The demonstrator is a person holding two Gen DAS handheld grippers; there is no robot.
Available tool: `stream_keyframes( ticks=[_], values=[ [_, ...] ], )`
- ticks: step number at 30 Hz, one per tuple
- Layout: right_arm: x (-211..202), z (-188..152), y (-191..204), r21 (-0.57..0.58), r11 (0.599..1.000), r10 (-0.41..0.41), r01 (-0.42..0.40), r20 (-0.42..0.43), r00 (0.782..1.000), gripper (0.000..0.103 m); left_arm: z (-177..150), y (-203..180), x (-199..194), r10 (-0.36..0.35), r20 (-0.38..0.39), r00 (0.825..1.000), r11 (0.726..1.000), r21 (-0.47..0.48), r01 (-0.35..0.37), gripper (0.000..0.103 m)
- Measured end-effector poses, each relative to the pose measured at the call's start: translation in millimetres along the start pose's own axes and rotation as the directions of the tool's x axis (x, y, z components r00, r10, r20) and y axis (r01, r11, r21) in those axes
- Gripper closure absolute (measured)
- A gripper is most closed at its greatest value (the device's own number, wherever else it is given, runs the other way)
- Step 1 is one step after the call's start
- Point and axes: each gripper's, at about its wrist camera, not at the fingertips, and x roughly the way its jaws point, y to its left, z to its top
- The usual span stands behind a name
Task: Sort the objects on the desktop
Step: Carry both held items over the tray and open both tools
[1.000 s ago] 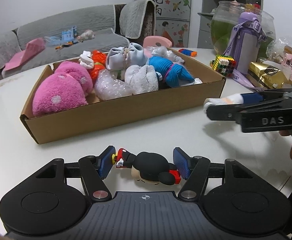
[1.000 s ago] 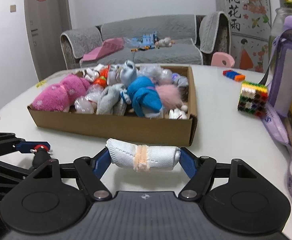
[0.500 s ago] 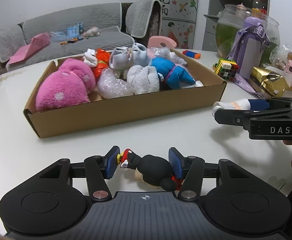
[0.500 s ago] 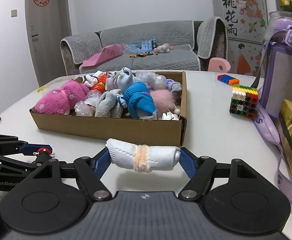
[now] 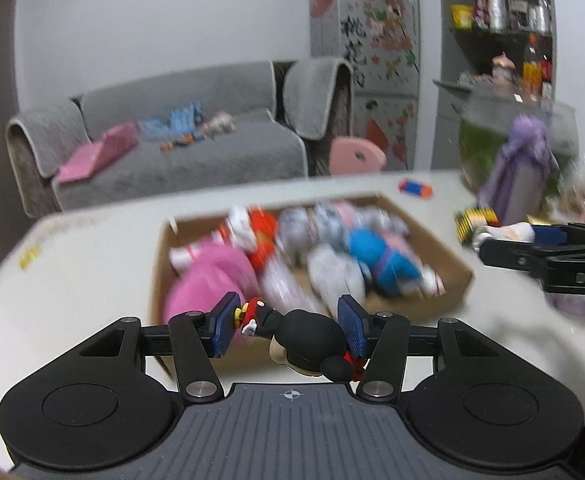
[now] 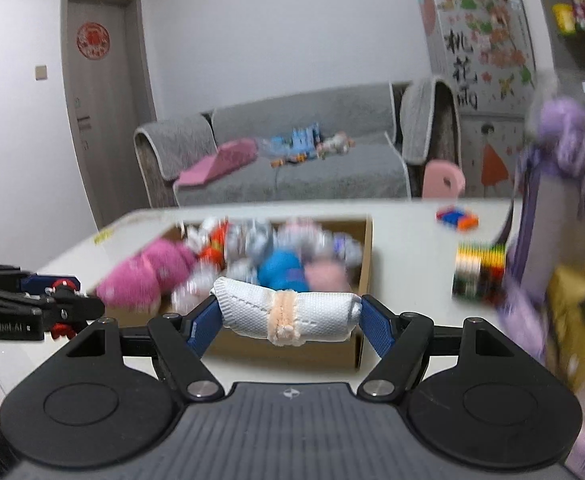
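A black mouse figurine point(image 5: 292, 332) is clamped crosswise in the left gripper point(image 5: 288, 330), clear of the table, presumably bound for the cardboard box point(image 5: 448, 248). A rolled white sock point(image 6: 288, 314) is pinched end-to-end by the right gripper point(image 6: 288, 320), just before that box.

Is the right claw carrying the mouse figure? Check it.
No. The right claw grips a rolled white sock; the mouse figure is in the left claw.

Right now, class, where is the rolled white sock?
In the right wrist view the rolled white sock is clamped lengthwise in the right gripper, lifted in front of the cardboard box of soft toys.
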Motion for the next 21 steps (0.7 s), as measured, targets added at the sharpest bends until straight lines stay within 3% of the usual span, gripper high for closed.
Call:
stream_keyframes(
  ticks=[5,10,16,21],
  values=[
    [8.9,49.8,-6.0,-0.010,1.000,0.022,-0.021,0.063,0.998,0.032,47.9,15.6,9.6,0.030,0.036,0.999,0.999,-0.023,-0.029,0.043],
    [38.6,80.4,-15.0,-0.003,0.999,0.053,-0.053,0.074,0.996,0.032,84.0,26.2,43.3,0.058,0.021,0.998,0.997,-0.049,-0.057,0.043],
    [92.4,90.0,-31.5,0.002,0.997,0.077,-0.077,-0.018,0.997,0.032,107.3,41.5,98.6,0.088,-0.044,0.995,0.994,-0.065,-0.091,0.043],
    [128.4,80.2,-40.9,-0.023,0.997,0.072,-0.074,-0.092,0.993,0.032,97.6,48.5,131.6,0.091,-0.096,0.991,0.993,-0.067,-0.097,0.043]
  ],
)
